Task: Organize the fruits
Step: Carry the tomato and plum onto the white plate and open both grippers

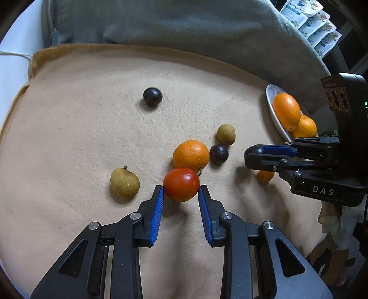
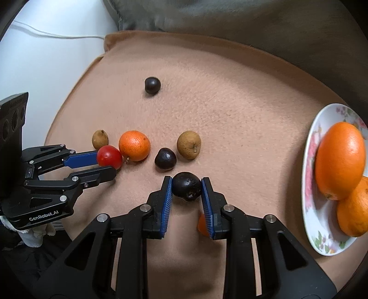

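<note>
Low in the frame, the left gripper (image 1: pixel 181 191) is clamped on the red tomato (image 1: pixel 181 184), and the right gripper (image 2: pixel 186 187) on a dark plum (image 2: pixel 186 189). This looks like the pick-up step; next, each fruit probably needs a carry to the plate (image 2: pixel 310 147) at right.

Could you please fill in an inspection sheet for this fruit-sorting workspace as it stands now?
Surface: tan fleece blanket, soft and dimpled.
Job's things: red tomato; loose orange; two brown fruits; dark fruits lying at and, a third held; small orange fruit; floral plate with two oranges.
Clutter: nothing seen on the blanket.
Grippers: left tool shut on the tomato; right tool shut on the third dark fruit.
Cables: white cable beyond the blanket's far-left edge.
Surroundings: grey cushion; stacked packets.
</note>
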`<state>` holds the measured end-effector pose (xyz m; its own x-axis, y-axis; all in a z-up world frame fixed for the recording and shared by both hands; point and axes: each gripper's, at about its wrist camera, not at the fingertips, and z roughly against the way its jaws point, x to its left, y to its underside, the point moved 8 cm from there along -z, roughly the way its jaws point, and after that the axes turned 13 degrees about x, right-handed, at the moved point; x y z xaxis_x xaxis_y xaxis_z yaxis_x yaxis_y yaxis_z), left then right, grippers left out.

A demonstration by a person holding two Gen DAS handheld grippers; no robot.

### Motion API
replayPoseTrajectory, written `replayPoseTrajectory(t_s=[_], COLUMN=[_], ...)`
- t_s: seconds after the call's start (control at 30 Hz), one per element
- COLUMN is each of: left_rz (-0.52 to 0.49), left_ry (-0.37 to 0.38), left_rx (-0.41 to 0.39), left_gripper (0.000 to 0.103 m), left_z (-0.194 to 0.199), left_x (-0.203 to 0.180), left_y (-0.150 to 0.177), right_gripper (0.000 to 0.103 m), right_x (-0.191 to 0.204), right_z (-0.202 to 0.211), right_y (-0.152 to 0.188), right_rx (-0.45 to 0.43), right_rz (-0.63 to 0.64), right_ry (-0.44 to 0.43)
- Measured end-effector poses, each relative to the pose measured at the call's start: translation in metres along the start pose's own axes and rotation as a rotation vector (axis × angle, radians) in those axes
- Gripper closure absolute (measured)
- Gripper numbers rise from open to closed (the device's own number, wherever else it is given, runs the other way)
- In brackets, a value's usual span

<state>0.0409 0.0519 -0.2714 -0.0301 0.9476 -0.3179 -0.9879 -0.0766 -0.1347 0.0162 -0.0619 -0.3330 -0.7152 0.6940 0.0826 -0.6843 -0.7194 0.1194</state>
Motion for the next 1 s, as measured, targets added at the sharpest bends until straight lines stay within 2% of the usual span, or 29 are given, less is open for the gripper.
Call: replayPoseTrajectory(t_s=[0.5, 1.0], left_rz=[-0.087, -0.195], left_ry=[0.029, 0.073], left_rx=[-0.042, -0.050], left_gripper=[0.074, 0.074], left_z=[0.026, 0.020], left_x=[-0.048, -0.122], left_y=[-0.025, -0.044], right_gripper=[0.077, 0.077], right_x=[-0.044, -0.118], right_z=[0.063, 0.114], right_y=[0.020, 0.040], right_rx=[-0.121, -0.198], right_rz=[-0.106, -0.200], right_ry=[0.009, 0.051])
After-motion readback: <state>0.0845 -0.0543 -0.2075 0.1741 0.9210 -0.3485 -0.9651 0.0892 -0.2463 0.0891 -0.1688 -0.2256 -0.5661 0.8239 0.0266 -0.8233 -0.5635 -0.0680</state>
